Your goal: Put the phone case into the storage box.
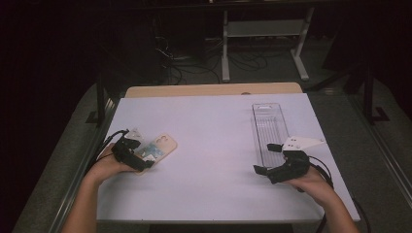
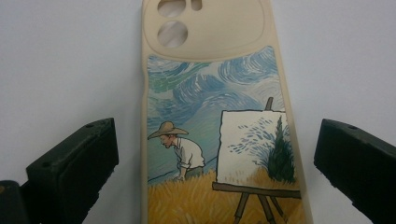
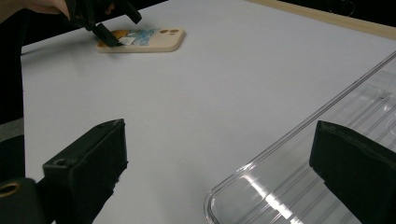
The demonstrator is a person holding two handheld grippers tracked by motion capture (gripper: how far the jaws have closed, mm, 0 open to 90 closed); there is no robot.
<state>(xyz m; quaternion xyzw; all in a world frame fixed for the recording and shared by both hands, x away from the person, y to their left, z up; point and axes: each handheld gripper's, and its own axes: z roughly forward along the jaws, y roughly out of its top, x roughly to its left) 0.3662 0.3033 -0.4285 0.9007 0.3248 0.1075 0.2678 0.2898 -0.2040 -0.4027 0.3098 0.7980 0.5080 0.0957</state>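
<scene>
1. Across the white worktop (image 1: 209, 145), a clear tray (image 1: 268, 127) lies near the right edge, beside the right tool (image 1: 270, 158), whose jaws stand apart.
2. Near the left edge lies the phone case (image 1: 159, 147): probably light, bendy and slick, best pinched across its long sides.
3. Left tool (image 1: 139, 156) straddles it, jaws apart; its own view reveals the painted print.

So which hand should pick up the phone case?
Probably the left. The left tool is open, its jaws on either side of the phone case. The right tool is across the table by the clear tray.
</scene>
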